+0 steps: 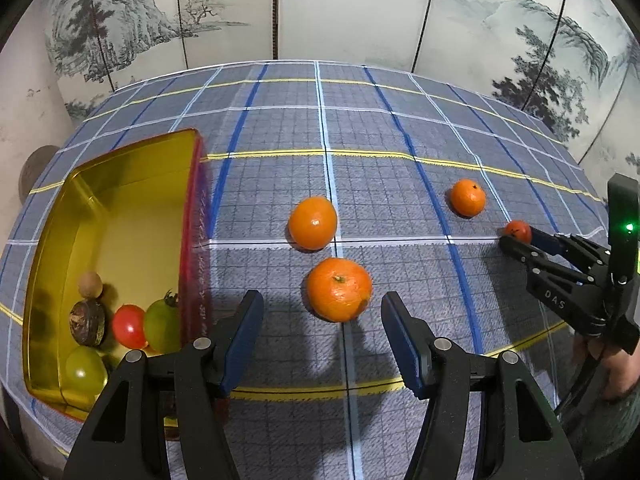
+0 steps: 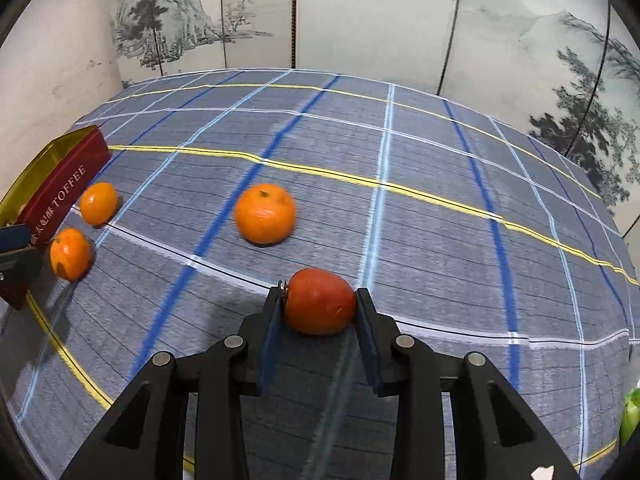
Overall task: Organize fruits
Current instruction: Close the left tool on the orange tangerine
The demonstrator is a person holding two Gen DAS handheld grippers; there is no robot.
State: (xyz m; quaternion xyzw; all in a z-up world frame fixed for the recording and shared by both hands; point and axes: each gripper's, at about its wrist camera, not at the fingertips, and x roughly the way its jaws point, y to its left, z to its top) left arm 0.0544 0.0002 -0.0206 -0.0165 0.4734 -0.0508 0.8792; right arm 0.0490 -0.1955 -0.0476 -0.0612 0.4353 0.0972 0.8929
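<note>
A bench [image 1: 400, 128] covered in a grey-blue checked woven cloth fills both wrist views, with painted folding screens behind it. In the right wrist view, the right tongs [image 2: 320, 300] are closed on a small red tomato [image 2: 319, 301] at about 6 o'clock from the centre of the picture, one blue pad pressing each side across its middle. The tomato is smooth, glossy and egg-shaped, with a dark stem stub against the left pad; it looks light, soft and easily bruised, so a gentle grip across the widest part seems safest. In the left wrist view, the left tongs [image 1: 322, 312] stand half open and hold nothing, with a large orange [image 1: 339, 289] lying on the cloth just beyond and between their tips. A second orange [image 1: 313, 223] sits at 12 o'clock from the first, and a third orange [image 1: 467, 197] lies at 2 o'clock, well apart. All three are round with dimpled matte peel, likely firm and a little heavier than the tomato, prone to rolling; each wants a hold across the belly. At 9 o'clock stands an open rectangular tin [image 1: 120, 152], shiny gold inside and red outside, marked TOFFEE. Its near corner already holds a red tomato, green tomatoes, a dark wrinkled round fruit and a small tan ball.
</note>
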